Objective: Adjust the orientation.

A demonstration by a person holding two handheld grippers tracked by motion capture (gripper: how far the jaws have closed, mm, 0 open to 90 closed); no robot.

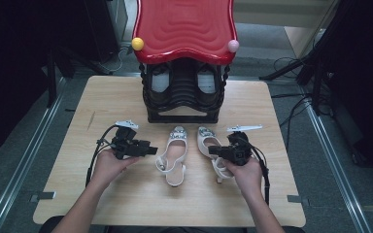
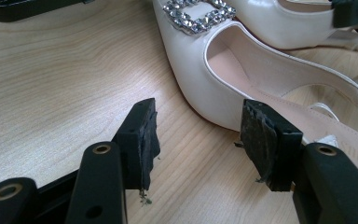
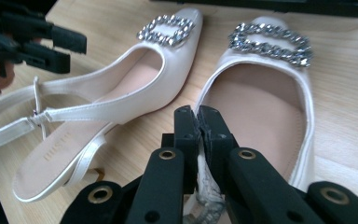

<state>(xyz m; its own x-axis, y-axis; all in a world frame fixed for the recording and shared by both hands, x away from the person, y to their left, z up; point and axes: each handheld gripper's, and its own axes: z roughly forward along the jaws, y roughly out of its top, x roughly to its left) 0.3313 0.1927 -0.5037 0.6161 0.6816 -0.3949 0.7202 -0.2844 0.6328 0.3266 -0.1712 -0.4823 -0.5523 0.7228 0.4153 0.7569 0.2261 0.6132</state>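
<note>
The right shoe (image 1: 209, 141) of a white slingback pair is lying on the wooden table (image 1: 126, 204), a little right of the middle and toward the far edge, its jewelled buckle (image 3: 271, 43) pointing at the far edge. The right gripper (image 1: 217, 151) is clamping the inner side wall of this shoe near the heel: in the right gripper view its jaws are pressing together with the pale rim of the shoe pinched between them, and the person's right hand (image 1: 245, 172) is holding the gripper from the near side. Just beside it to the left, the left shoe (image 1: 174, 155) is lying on its side, its toe toward the far edge and its strap and heel (image 3: 91, 161) toward the near edge; the two shoes are sitting close together with a strip of bare wood between them. The left gripper (image 1: 150, 151) is hovering to the left of that shoe, its jaws standing wide apart with nothing between them, one pad (image 2: 261, 135) showing just in front of the shoe's side wall. Beyond both shoes, at the middle of the far edge, a black shoe rack (image 1: 182, 97) with a red wavy top (image 1: 184, 26) is standing, with dark shoes on its shelves.
</note>
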